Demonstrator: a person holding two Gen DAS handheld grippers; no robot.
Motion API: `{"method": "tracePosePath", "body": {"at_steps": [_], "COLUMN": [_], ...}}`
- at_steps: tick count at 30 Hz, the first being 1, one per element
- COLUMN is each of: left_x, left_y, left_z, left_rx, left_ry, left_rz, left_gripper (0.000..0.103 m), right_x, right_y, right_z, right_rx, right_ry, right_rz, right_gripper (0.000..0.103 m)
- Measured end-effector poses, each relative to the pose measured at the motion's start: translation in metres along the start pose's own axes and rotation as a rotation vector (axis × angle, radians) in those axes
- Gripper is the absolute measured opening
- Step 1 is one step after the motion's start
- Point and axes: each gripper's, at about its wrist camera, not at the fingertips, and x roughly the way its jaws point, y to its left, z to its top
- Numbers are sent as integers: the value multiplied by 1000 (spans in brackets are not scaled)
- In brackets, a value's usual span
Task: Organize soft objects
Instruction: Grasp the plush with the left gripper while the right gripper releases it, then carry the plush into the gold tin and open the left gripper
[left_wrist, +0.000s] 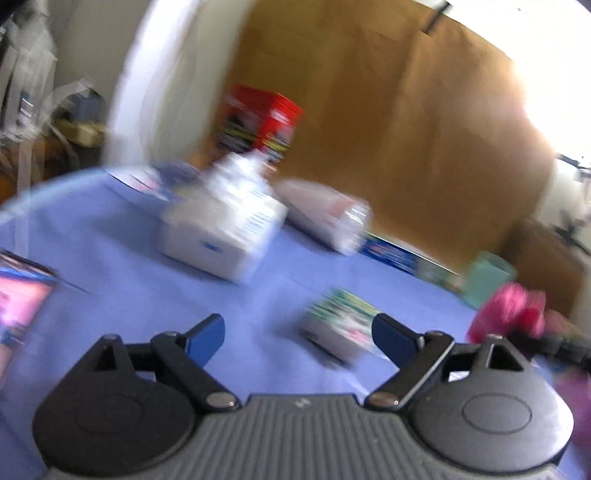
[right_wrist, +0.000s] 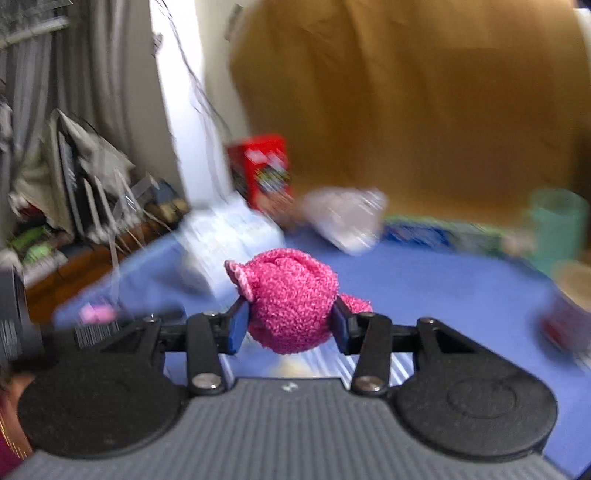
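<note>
A fuzzy pink knitted toy (right_wrist: 291, 302) with a small ear sits between the blue pads of my right gripper (right_wrist: 290, 325), which is shut on it and holds it above the blue cloth (right_wrist: 424, 288). The same pink toy (left_wrist: 508, 310) shows at the right edge of the left wrist view, beyond my left gripper. My left gripper (left_wrist: 299, 338) stands open over the blue cloth (left_wrist: 110, 258) with nothing between its fingers. A small green-and-white packet (left_wrist: 340, 325) lies just ahead of its right finger. Both views are blurred.
A white box (left_wrist: 225, 232), a soft white pack (left_wrist: 325, 214) and a red carton (left_wrist: 262, 122) stand toward the back. A blue flat box (left_wrist: 399, 254) and a teal container (left_wrist: 487, 277) sit at the right. Brown paper (left_wrist: 406, 129) hangs behind. A colourful pack (left_wrist: 22, 302) lies left.
</note>
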Motion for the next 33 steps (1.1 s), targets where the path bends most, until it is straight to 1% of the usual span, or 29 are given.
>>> {"method": "tracePosePath", "body": {"at_steps": [1, 3, 5, 6, 8, 9, 10, 12, 13, 14, 16, 17, 21, 25, 27, 28, 30, 31, 32, 33], "left_x": [1, 5, 10, 12, 17, 20, 23, 30, 33, 35, 33, 31, 26, 23, 27, 30, 37, 38, 39, 41], "left_y": [-6, -20, -40, -50, -69, -78, -88, -104, -111, -117, -132, -142, -193, -265, -297, -314, -335, -342, -345, -345], "left_z": [-3, -6, -9, -11, -17, -21, -27, -36, -40, -41, -38, -36, -23, -27, -35, -40, -49, -53, -56, -58], "left_rx": [-12, -17, -7, 2, 18, 27, 40, 72, 84, 89, 117, 136, 225, 345, 394, 413, 450, 471, 487, 487], "left_ry": [36, 116, 198, 236, 301, 330, 359, 405, 422, 431, 425, 418, 386, 358, 352, 356, 347, 330, 318, 320], "left_rz": [-58, -183, -302, -355, -432, -453, -460, -463, -473, -485, -500, -512, -590, -697, -720, -724, -702, -677, -648, -625], "left_gripper": [90, 86, 78, 77, 77, 77, 77, 67, 61, 57, 53, 51, 50, 51, 54, 57, 61, 62, 63, 63], "right_x": [-9, -29, -43, -49, -56, -57, -59, -57, -55, -57, -61, -68, -104, -145, -161, -167, -173, -172, -166, -161], "right_y": [-2, -6, -10, -11, -10, -7, -7, -6, -6, -7, -10, -12, -26, -43, -53, -61, -78, -88, -98, -108], "right_z": [-10, -33, -50, -58, -68, -72, -75, -75, -76, -77, -78, -78, -72, -68, -67, -67, -67, -67, -67, -69], "right_rx": [-1, 1, 25, 37, 36, 34, 35, 37, 38, 38, 43, 43, 41, 29, 30, 38, 54, 42, 20, 17], "right_ry": [15, 35, 53, 61, 58, 50, 43, 40, 46, 48, 30, 5, -122, -237, -267, -274, -270, -264, -232, -198], "right_rz": [-27, -75, -105, -122, -152, -157, -158, -155, -156, -157, -165, -184, -284, -431, -501, -545, -632, -691, -768, -854], "right_gripper": [49, 49, 49, 50, 53, 53, 53, 53, 52, 51, 48, 46, 45, 45, 45, 45, 47, 56, 65, 66]}}
